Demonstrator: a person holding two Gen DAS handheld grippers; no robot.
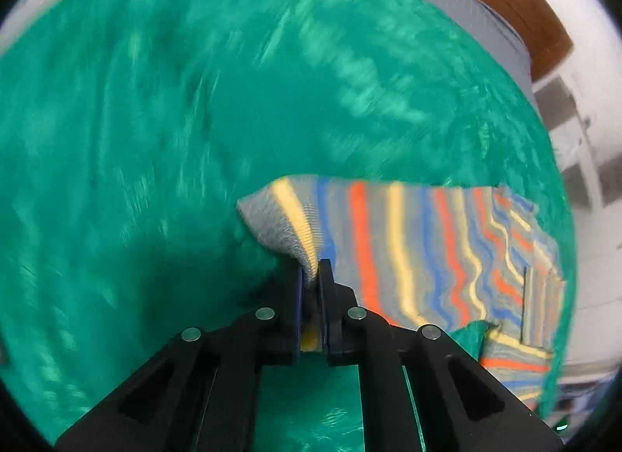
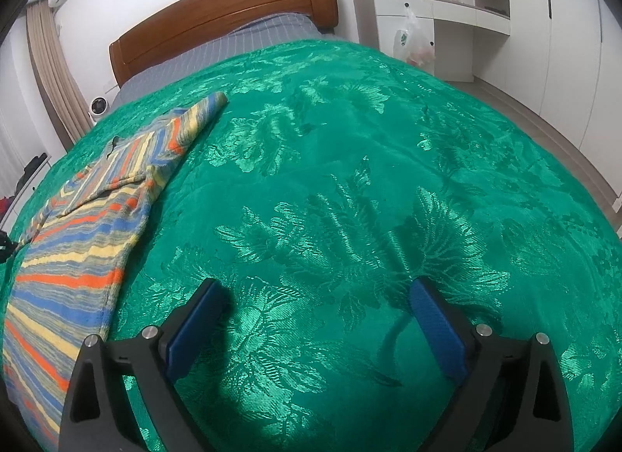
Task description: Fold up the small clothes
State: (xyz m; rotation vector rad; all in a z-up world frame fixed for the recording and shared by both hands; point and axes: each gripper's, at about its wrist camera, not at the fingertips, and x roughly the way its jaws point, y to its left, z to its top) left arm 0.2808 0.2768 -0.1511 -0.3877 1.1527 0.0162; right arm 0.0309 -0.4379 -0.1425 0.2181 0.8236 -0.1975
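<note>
A small knit sweater (image 1: 408, 249) striped in orange, yellow, blue and grey lies on a green bedspread (image 1: 155, 141). My left gripper (image 1: 311, 273) is shut on the grey cuff end of one sleeve, which is lifted off the bedspread in a blurred left wrist view. In the right wrist view the same sweater (image 2: 77, 249) lies at the left, one sleeve stretched toward the headboard. My right gripper (image 2: 315, 296) stands open over bare bedspread (image 2: 350, 179), well right of the sweater, with nothing between its blue pads (image 2: 435, 327).
A wooden headboard (image 2: 233, 8) and grey striped sheet (image 2: 248, 43) lie at the far end. White cabinets (image 2: 544, 43) with a hanging plastic bag (image 2: 412, 39) stand right of the bed. A curtain (image 2: 50, 74) and small fan (image 2: 99, 107) are at the far left.
</note>
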